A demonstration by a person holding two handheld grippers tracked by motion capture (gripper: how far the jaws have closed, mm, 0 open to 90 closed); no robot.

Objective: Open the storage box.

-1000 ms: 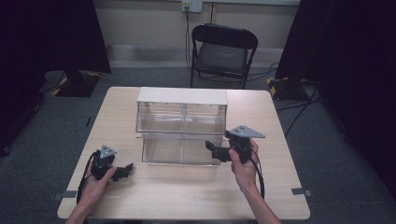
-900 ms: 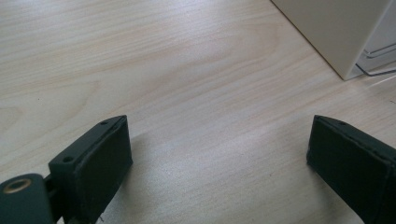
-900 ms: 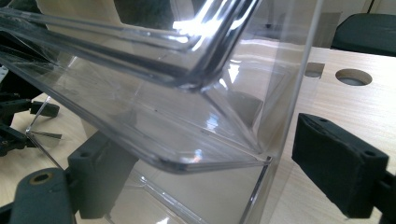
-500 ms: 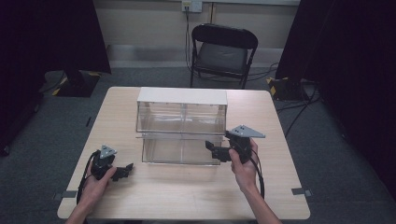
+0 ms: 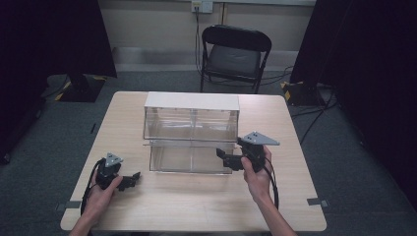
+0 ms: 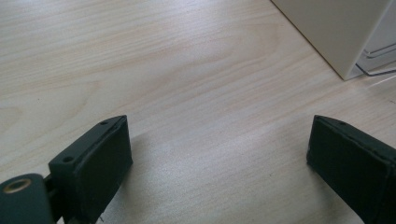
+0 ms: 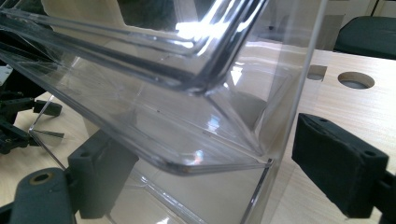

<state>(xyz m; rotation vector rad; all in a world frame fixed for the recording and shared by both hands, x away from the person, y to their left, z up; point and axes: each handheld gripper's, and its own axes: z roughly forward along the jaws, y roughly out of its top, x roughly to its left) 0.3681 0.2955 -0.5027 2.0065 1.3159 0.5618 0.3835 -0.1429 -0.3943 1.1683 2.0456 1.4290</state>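
The right gripper [image 5: 227,158] has its jaws spread wide, one pad inside the clear wall of the drawer unit's lower drawer [image 7: 187,140] and the other outside it, straddling the drawer's right front corner. Whether either pad touches the plastic is hard to tell through the glare. The right hand [image 5: 256,169] holds it raised off the table, jaws pointing left toward the drawer, forearm coming in from the near edge.

The left gripper [image 5: 129,180] also has its jaws set well apart, with bare wood between them. The left hand [image 5: 101,189] rests it low on the table [image 5: 196,206] near the front-left corner, jaws pointing right.

The clear drawer unit [image 5: 191,132] stands at the table's middle, its lower drawer pulled forward. Its white side [image 6: 336,32] lies beyond the left jaws, apart from them. Open tabletop lies in front and to both sides. A black chair [image 5: 235,54] stands behind the table.
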